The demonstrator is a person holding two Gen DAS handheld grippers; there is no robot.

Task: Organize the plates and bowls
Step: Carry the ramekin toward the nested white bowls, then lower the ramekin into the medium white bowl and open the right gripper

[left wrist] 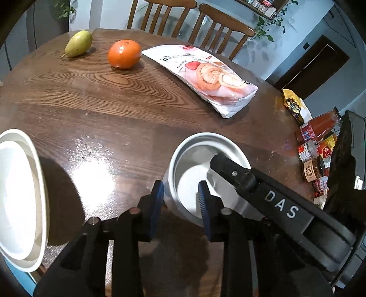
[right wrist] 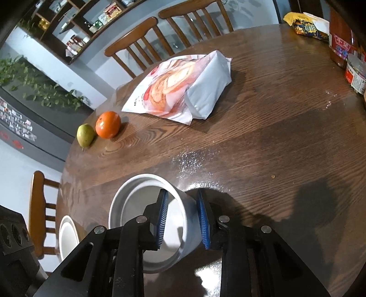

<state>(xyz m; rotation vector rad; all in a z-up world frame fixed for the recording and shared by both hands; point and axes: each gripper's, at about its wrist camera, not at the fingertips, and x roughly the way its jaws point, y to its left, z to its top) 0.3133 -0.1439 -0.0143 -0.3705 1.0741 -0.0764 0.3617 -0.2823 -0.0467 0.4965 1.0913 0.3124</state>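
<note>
- At the far left of the left wrist view, a stack of white plates (left wrist: 20, 198) is seen at the near edge of the round wooden table (left wrist: 103, 114); in the right wrist view the same stack appears small, at the lower left.
- Towards the far side of the table, a green pear (left wrist: 79, 43) is laid, and an orange (left wrist: 124, 54) is set to its right, apart from it in the left wrist view.
- Further right, a pink and white snack bag (left wrist: 205, 75) is laid flat, well apart from the bowl.
- In the near middle of the table, a white bowl (left wrist: 194, 160) with straight walls is found; it is gripped from both sides.
- The left gripper (left wrist: 180, 205) is closed on the bowl's left wall: one blue pad is pressed against the outside and the other against the inside.
- The right gripper (right wrist: 183, 219) is closed on the bowl's right wall in the same manner, one pad inside and one outside; its black arm, lettered DAS, is seen reaching over the bowl in the left wrist view.
- Whether the bowl is resting on the table or raised slightly cannot be told.
- At the right edge, a yellow packet (left wrist: 295, 105) and a cluster of jars and bottles (left wrist: 315, 148) are gathered.
- Behind the table, wooden chairs (left wrist: 205, 20) are seen.
</note>
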